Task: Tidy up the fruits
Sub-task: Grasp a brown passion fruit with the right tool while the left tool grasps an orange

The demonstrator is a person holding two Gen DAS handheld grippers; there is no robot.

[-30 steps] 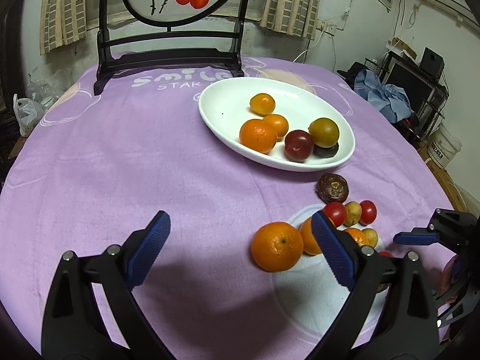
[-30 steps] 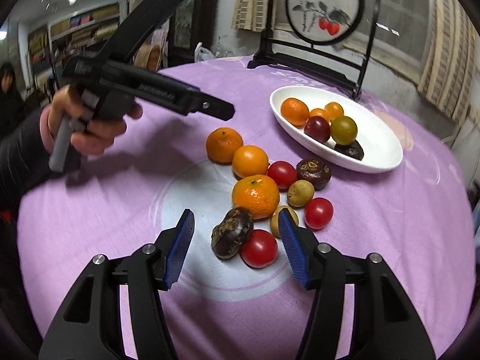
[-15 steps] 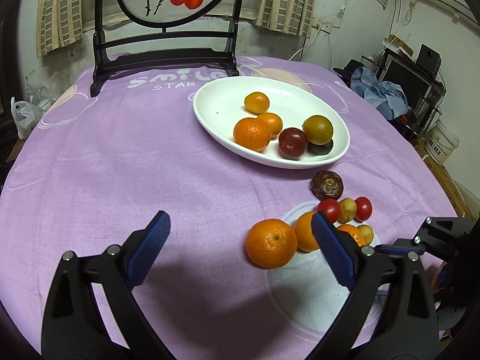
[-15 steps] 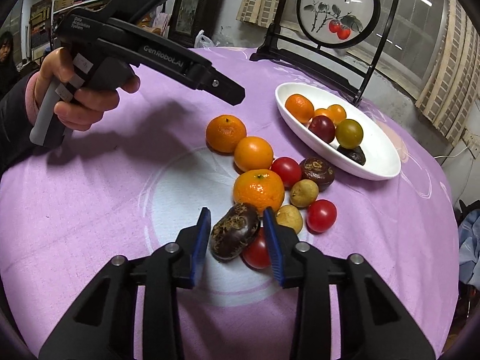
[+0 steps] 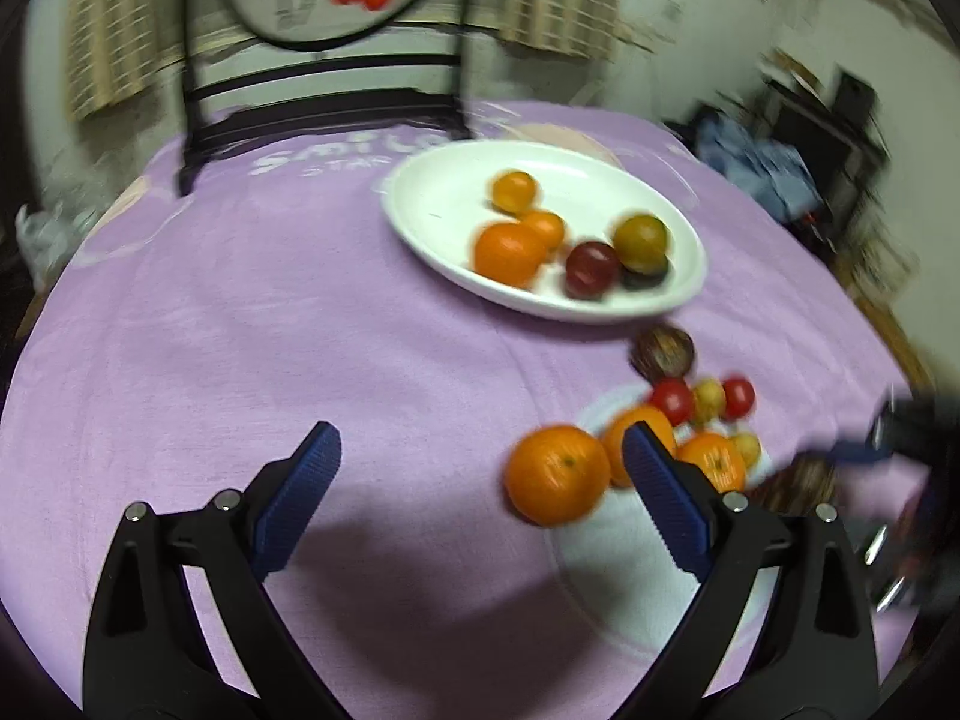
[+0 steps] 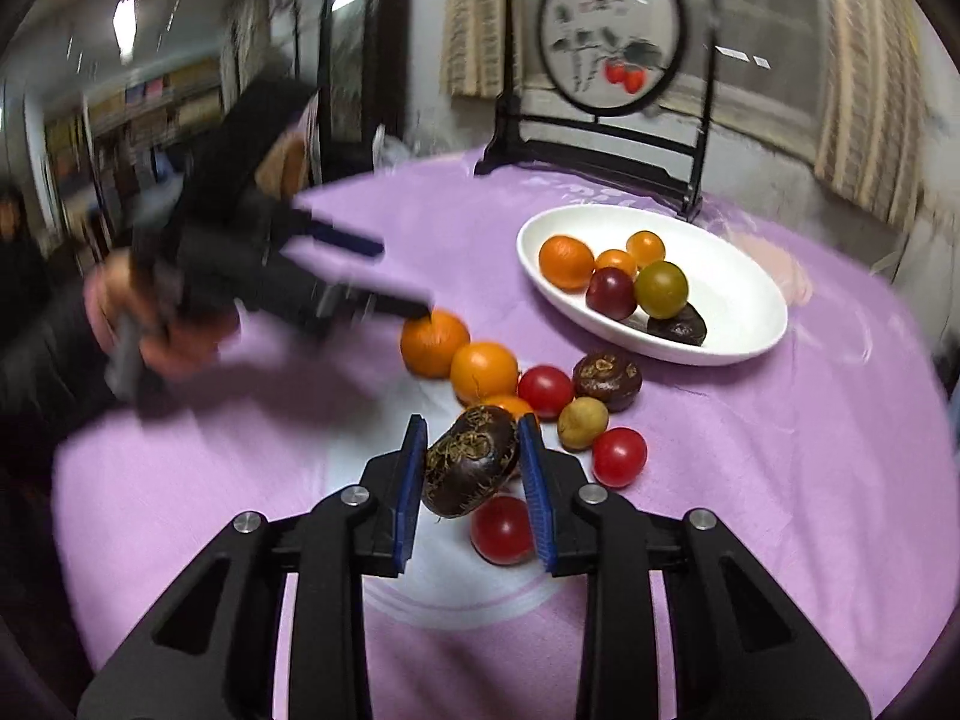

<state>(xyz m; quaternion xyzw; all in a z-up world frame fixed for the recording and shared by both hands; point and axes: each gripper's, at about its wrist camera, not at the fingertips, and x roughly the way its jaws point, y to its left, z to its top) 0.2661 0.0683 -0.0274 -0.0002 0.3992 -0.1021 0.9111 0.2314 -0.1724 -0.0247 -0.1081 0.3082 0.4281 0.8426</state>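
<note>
My right gripper has its jaws closing on a dark wrinkled fruit; both blue pads press its sides and it hangs just above the purple cloth. Loose fruit lies around it: two oranges, red tomatoes, a second dark fruit and a small yellowish one. The white plate beyond holds several fruits. My left gripper stands open over bare cloth, an orange just inside its right finger. The right wrist view shows the left gripper blurred, in a hand.
A black-framed round painted screen stands at the table's far edge behind the plate. The purple cloth stretches bare to the left of the fruit. Room clutter and shelves lie beyond the table.
The right jaws closed from wide apart onto the dark wrinkled fruit and lifted it off the cloth. The left gripper stayed open in about the same place.
</note>
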